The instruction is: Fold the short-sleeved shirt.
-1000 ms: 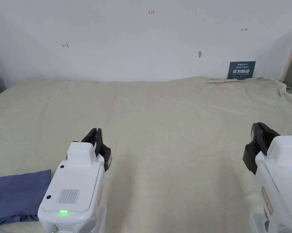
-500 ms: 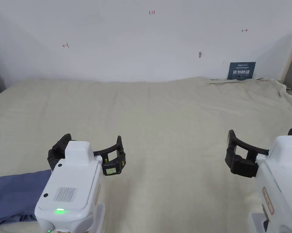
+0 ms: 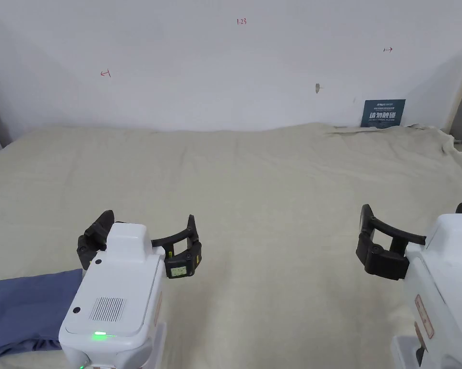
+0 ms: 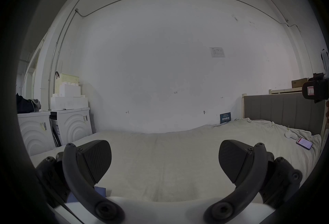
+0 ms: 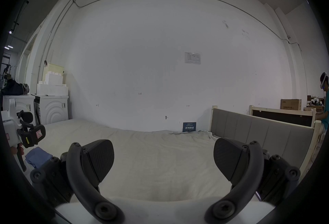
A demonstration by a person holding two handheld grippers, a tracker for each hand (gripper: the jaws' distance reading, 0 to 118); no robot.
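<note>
With both the left claw and right claw spread wide and empty over the bed, reach toward 8 o'clock, where the folded blue shirt lies, pinching 1 edge low.

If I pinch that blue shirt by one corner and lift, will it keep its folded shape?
Probably not. The blue shirt looks like thin, soft cloth, its near edge rumpled, so it would likely droop and unfold. It looks light. On the bed sheet it may drag rather than slide.
</note>
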